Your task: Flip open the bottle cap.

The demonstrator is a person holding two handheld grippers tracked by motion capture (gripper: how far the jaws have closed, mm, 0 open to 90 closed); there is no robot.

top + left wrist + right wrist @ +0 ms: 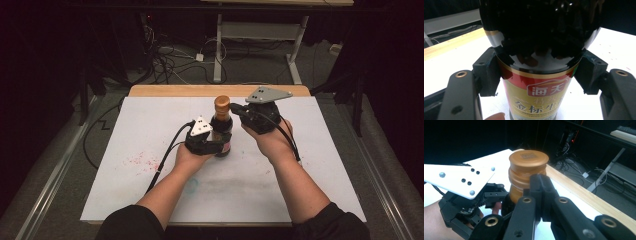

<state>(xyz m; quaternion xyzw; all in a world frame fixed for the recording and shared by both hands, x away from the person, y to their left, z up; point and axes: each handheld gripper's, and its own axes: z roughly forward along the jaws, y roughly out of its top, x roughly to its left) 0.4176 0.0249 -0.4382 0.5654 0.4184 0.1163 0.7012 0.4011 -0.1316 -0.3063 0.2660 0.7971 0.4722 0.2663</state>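
Centrally on the white surface (150, 135) stands a dark glass bottle (221, 131), upright, toward the far edge and between the person's two hands. Left tongs (212, 142): jaws closed around the bottle's body at the top of the red and gold label (536, 97), one pad pressed to each side in the left gripper view. Right tongs (239, 111): brought in from the right at the level of the gold screw cap (528, 170); in the right gripper view the jaws stand just beside the cap's lower skirt, but whether they pinch it or only touch it cannot be told.

Handling, as a judgement: a glass bottle of this kind is stiff, smooth and fairly heavy if full, and would break if tipped off the surface. The labelled waist offers the surest hold, since paper gives more friction than bare glass. The ribbed cap is the natural place to grip for twisting.

Contents: the glass reads nearly black, so the fill level cannot be seen; the label suggests a dark sauce. The cap is on.
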